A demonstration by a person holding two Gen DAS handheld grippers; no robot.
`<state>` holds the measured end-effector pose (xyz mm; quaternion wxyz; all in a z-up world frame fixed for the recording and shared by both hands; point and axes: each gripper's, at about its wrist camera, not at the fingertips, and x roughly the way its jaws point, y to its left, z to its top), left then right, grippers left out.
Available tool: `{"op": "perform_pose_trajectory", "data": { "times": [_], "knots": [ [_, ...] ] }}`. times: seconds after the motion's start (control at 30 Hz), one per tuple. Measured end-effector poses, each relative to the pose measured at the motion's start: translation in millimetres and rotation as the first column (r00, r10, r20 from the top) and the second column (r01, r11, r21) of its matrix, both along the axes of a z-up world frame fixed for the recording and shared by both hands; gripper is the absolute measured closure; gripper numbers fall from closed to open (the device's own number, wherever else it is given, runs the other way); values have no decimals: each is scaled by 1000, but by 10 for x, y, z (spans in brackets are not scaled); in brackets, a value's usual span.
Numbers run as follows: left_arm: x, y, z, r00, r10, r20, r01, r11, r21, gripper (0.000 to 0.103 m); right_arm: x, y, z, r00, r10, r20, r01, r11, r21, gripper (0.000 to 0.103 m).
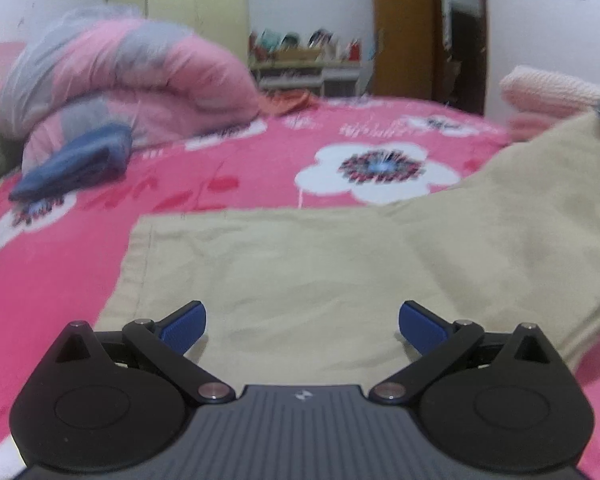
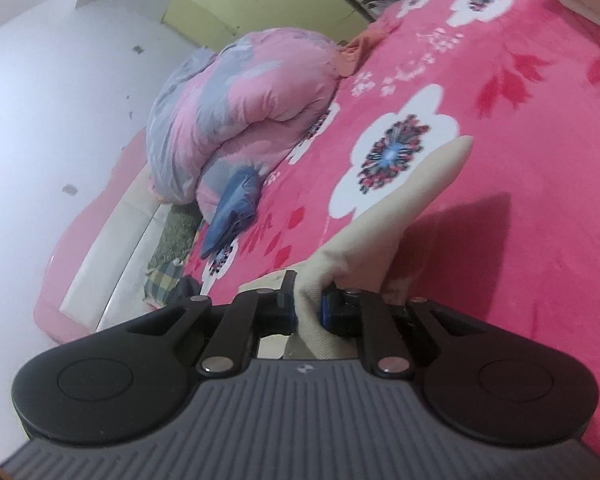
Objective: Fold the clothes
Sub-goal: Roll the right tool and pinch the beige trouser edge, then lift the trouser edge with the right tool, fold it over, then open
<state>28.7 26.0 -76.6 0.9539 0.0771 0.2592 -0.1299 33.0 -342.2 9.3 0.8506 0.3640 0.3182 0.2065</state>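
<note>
Left gripper (image 1: 302, 326): blue pads wide apart, nothing between, beige garment (image 1: 340, 272) spread on the pink floral bedspread (image 1: 228, 160) just ahead of and under the tips. Right gripper (image 2: 306, 306): fingers clamped on a bunched fold of the same garment, fabric lifted off bed & trailing fwd beyond the tips. Only marking: small white logo (image 1: 302, 395) on gripper body, no legible text. Rolled pink/grey quilt (image 1: 120, 80) well beyond left fingers.

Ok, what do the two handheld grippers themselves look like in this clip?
Both match: the left gripper and right gripper have a ribbed grey body with a small white logo, rounded black side housings, black link arms on silver pivot pins, and blue finger pads.
</note>
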Motion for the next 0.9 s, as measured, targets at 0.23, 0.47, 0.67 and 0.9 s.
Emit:
{"op": "perform_pose_trajectory", "data": {
  "times": [0.23, 0.47, 0.67, 0.9],
  "knots": [
    [309, -294, 45, 996, -68, -61, 74, 992, 106, 0, 68, 358, 315, 997, 66, 48, -62, 994, -84, 94],
    [565, -341, 119, 986, -74, -150, 90, 990, 105, 0, 68, 590, 391, 989, 118, 87, -110, 989, -100, 94],
    [1160, -616, 87, 982, -54, -183, 83, 984, 157, 0, 38, 587, 369, 986, 133, 104, -125, 989, -76, 94],
    [1518, -534, 91, 953, -24, -300, 34, 999, 26, 0, 6, 645, 321, 982, 146, 120, -143, 989, -35, 94]
  ]
}}
